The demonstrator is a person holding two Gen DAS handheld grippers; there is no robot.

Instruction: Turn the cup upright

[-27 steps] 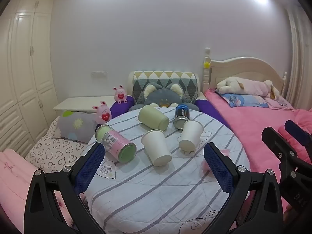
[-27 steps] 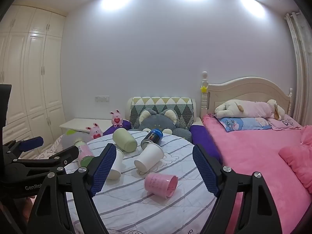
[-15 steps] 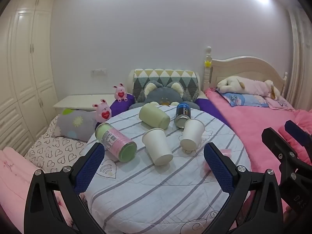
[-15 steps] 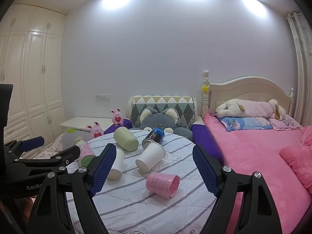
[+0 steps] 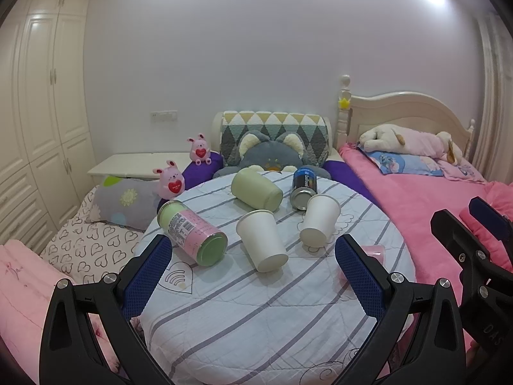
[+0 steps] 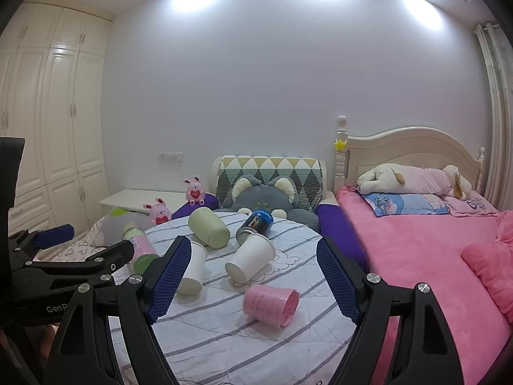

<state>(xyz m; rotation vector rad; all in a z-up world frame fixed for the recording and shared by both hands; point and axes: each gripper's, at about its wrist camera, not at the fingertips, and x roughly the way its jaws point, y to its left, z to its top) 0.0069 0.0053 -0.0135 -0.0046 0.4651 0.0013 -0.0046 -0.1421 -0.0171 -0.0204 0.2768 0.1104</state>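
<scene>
Several cups lie on their sides on a round table with a striped cloth (image 5: 256,320). Two white paper cups (image 5: 263,240) (image 5: 319,219) lie near the middle, a pale green cup (image 5: 256,192) behind them. A pink cup (image 6: 271,303) lies nearest in the right wrist view, mostly hidden behind a finger in the left wrist view (image 5: 375,252). My left gripper (image 5: 253,282) is open and empty above the table's near part. My right gripper (image 6: 253,282) is open and empty, with the pink cup between its fingers further ahead.
A pink-labelled green can (image 5: 192,234) and a dark blue can (image 5: 303,186) also lie on the table. Pink bunny toys (image 5: 170,183), cushions and a grey plush (image 5: 269,157) sit behind it. A pink bed (image 6: 433,250) is on the right, a wardrobe (image 5: 38,112) on the left.
Both views have shifted slightly, with the table sitting a little lower in the frames. No object on the table has moved, and both grippers stay open.
</scene>
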